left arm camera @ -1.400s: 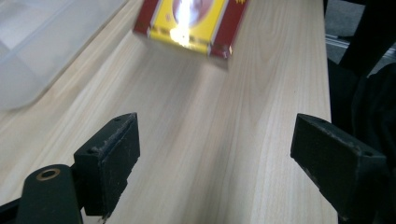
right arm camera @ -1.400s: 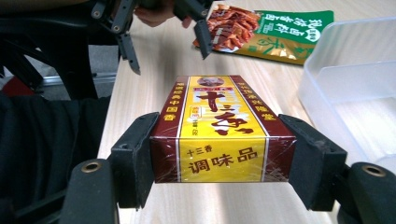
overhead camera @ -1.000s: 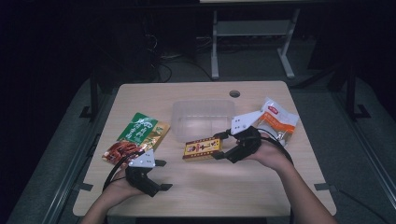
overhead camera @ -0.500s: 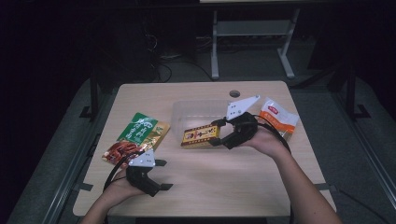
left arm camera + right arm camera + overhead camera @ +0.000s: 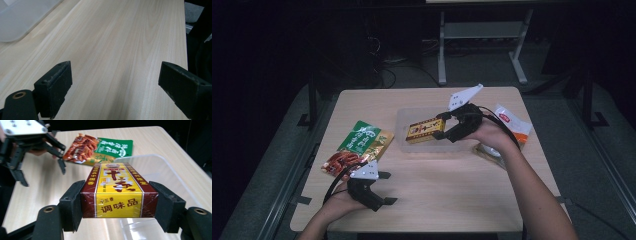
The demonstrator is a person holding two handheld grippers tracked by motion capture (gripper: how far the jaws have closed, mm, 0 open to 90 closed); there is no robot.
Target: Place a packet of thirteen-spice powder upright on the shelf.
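My right gripper (image 5: 443, 128) is shut on a yellow and dark-red box (image 5: 426, 129) and holds it in the air over the clear plastic container (image 5: 404, 117) at the table's middle. The right gripper view has the box (image 5: 118, 191) pressed between both pads, with the container (image 5: 160, 167) just below and beyond it. Near the front left edge, my left gripper (image 5: 386, 188) rests on the table, open and empty. Its two jaws stand wide apart over bare wood in the left gripper view (image 5: 113, 87).
A green and red snack pouch (image 5: 358, 146) lies at the table's left, also seen from the right gripper (image 5: 100, 149). An orange and white packet (image 5: 512, 125) lies at the right edge, behind my right hand. Bare wood (image 5: 452, 190) spans the front middle.
My right gripper has lifted the box off the table and carried it back and up, from beside the container to over it. The left gripper has stayed put.
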